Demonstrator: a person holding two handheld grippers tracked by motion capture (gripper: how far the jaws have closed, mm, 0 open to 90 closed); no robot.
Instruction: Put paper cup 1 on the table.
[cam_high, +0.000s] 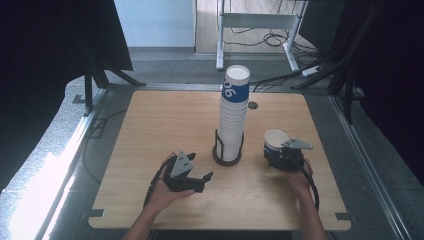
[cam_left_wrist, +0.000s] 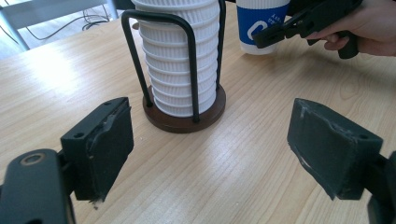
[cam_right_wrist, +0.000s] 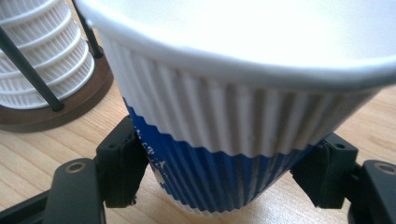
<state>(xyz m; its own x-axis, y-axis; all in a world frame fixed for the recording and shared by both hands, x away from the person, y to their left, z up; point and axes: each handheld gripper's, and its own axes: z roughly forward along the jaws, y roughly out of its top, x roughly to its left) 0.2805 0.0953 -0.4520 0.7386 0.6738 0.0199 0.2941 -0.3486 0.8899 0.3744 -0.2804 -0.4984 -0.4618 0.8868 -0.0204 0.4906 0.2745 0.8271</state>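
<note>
Ribbed paper cup, blue below white, sits clamped in right gripper; left gripper gapes empty.

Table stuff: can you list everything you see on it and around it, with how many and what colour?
Cup stack: one tall pile, white, top cup blue-banded, table middle.
Cup holder: one, black wire on a brown round base, around the stack.
Single cup: one, white and blue, right of the stack.
Table: one, light wood.
Cables: several, dark, on the floor behind.
Left claw: one, black, open, holding nothing.
Right claw: one, black, closed on the single cup.
Hands: two, near edge.
</note>
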